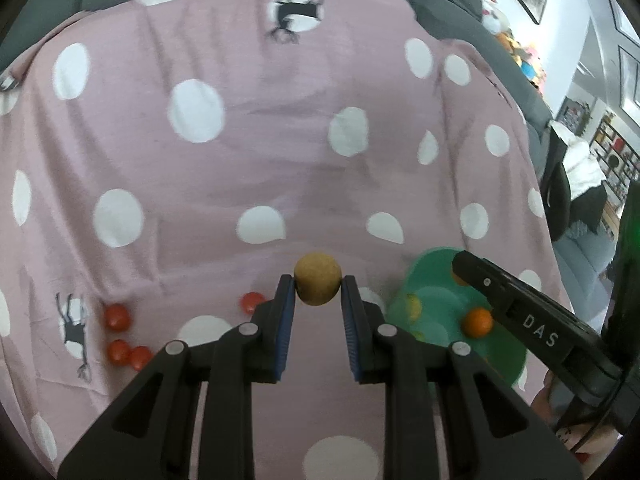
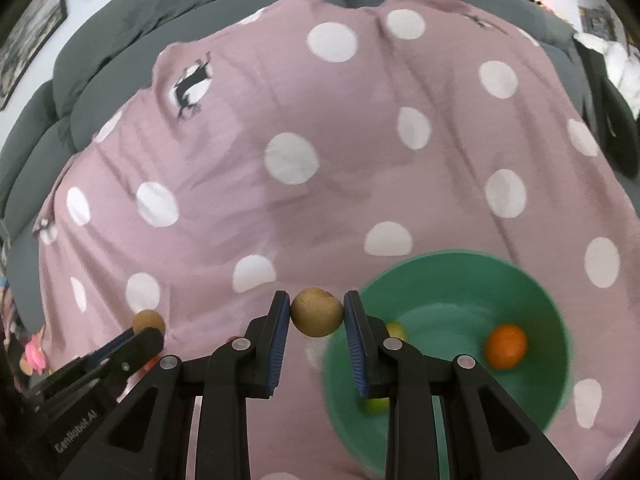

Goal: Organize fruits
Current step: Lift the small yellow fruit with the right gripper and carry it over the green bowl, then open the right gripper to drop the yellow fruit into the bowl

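The left gripper (image 1: pixel 318 290) was clenched on a round, tan-brown, rough-skinned fruit (image 1: pixel 318 283), its blue-padded fingertips (image 1: pixel 289 300) pressing the fruit's two sides and holding it clear of the pink cloth with white polka dots (image 1: pixel 260 152). The right gripper (image 2: pixel 317 314) was likewise closed narrowly on a second round tan-brown fruit (image 2: pixel 317 312), pinched between its own blue pads (image 2: pixel 352 320), just left of a green plastic bowl (image 2: pixel 532 280). In that bowl lay a small orange citrus fruit (image 2: pixel 506 346) and two yellow-green fruits (image 2: pixel 396 330), partly hidden behind the right gripper's fingers. From the left wrist view, the bowl sat to the right, with the right gripper reaching across its rim. Four small red tomato-like fruits (image 1: pixel 117 317) lay on the cloth to the left of the left gripper, three clustered together and one nearer the finger. A grey padded sofa cushion (image 2: pixel 132 64) rose behind the cloth.
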